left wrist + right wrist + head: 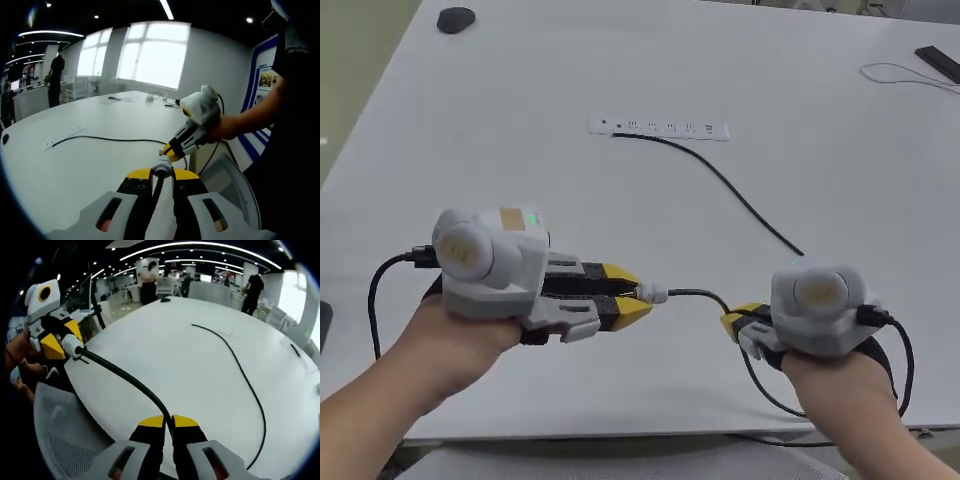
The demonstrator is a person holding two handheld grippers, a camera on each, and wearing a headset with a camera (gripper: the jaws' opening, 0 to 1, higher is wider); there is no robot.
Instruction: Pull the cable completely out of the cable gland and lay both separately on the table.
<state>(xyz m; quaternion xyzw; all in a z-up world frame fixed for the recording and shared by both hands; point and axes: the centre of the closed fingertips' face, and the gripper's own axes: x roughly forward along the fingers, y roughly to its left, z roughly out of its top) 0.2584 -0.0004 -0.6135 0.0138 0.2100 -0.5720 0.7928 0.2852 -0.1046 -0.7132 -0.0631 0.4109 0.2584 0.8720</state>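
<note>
While the white table (800, 90) is carrying a power strip (658, 127) w/ its own black lead (740, 195), both grippers are hovering on the person's side of that strip. Left gripper (640, 293), below-left of the strip, is clamping the gland (654, 294) btwn its yellow tips. Right gripper (730, 322), below-right of the strip, is pinching the black cable (695, 294), jaws closed on it. Cable is running into the gland, stretching btwn the two grippers, off the tabletop.
</note>
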